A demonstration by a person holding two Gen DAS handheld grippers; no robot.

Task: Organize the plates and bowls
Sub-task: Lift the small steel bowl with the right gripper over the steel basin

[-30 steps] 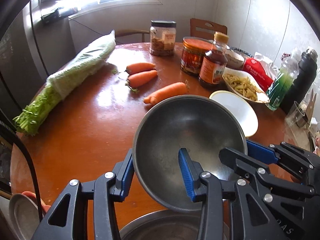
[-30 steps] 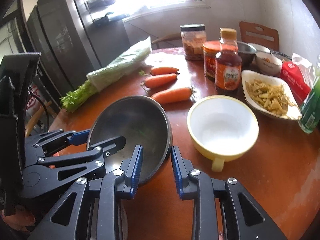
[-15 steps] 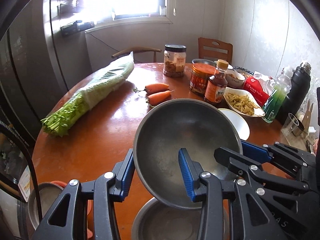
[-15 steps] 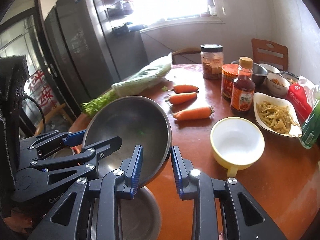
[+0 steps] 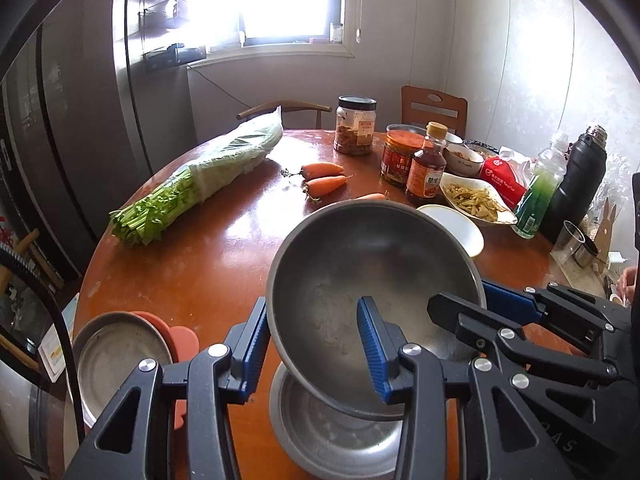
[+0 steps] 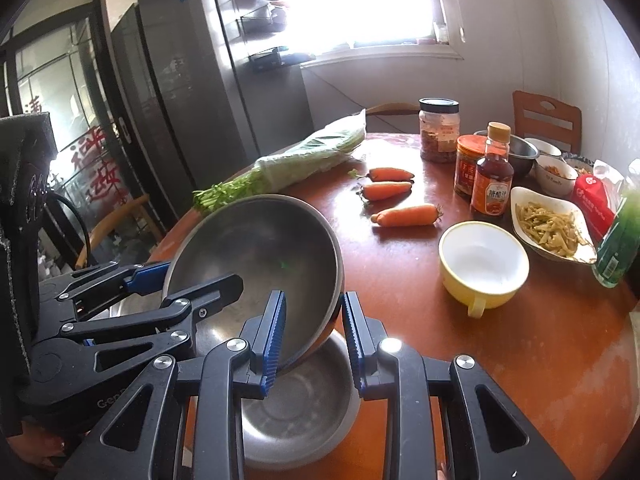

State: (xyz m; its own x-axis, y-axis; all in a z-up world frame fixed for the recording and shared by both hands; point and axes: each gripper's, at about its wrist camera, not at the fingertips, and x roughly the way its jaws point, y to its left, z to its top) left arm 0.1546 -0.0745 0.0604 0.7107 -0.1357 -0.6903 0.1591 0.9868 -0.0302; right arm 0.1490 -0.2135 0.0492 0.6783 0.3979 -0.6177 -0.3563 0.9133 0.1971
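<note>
A large steel bowl [image 5: 360, 272] is held tilted in the air by both grippers. My left gripper [image 5: 314, 344] is shut on its near rim, and my right gripper [image 6: 312, 332] is shut on its rim from the other side. The bowl also shows in the right wrist view [image 6: 256, 256]. Under it on the table stands a smaller steel bowl [image 5: 332, 436], seen too in the right wrist view [image 6: 296, 408]. A steel plate [image 5: 116, 356] lies on an orange plate [image 5: 180, 336] at the near left. A yellow bowl with a white inside [image 6: 482, 266] stands to the right.
The round brown table [image 5: 208, 256] holds bagged celery [image 5: 208, 176], three carrots [image 6: 404, 214], jars and a sauce bottle [image 6: 492, 184], a dish of food [image 6: 552, 230], a green bottle [image 5: 538, 196] and a black flask [image 5: 576, 188]. A fridge [image 6: 192, 92] stands at the left.
Both grippers have lifted the large steel bowl up and drawn it back toward the near table edge. It now hangs over the smaller steel bowl, and the plates at the near left have come into view.
</note>
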